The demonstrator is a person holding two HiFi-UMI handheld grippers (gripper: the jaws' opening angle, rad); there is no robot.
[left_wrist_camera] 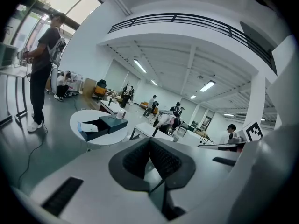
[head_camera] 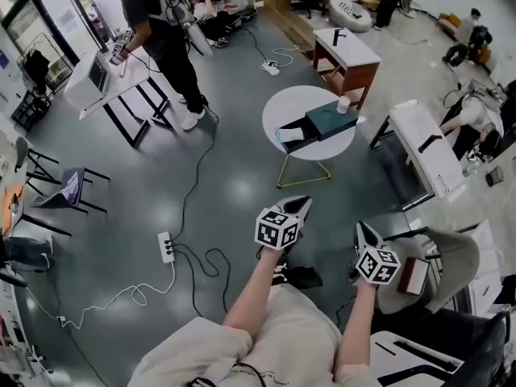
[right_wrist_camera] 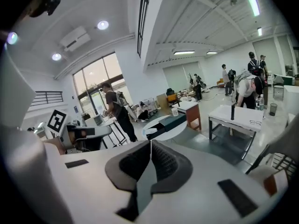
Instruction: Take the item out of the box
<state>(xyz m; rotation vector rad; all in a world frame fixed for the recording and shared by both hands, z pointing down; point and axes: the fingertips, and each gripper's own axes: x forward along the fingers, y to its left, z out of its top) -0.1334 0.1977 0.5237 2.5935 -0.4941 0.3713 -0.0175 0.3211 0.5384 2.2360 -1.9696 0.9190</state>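
The left gripper (head_camera: 300, 205) is showing its jaws pressed fully together with nothing between them. The right gripper (head_camera: 364, 232) is likewise showing jaws closed and empty. Both are hanging over the grey floor, side by side, with the right one at 4 o'clock of the left. Both are pointing toward 12 o'clock in the head view, at the round white table (head_camera: 282, 107), and both are standing well apart from it. The box (head_camera: 332, 119), dark teal, is sitting on the table, right of its centre. A dark open tray is sticking out toward 8 o'clock from the box, and a white piece (head_camera: 289, 134) is lying in it; whether this is the item cannot be told. A cup (head_camera: 343, 104) is standing just beside the box at its 1 o'clock. A person (head_camera: 161, 31) is standing at a white desk at 10 o'clock of the table. A power strip (head_camera: 166, 247) is lying on the floor at 9 o'clock of the left gripper.
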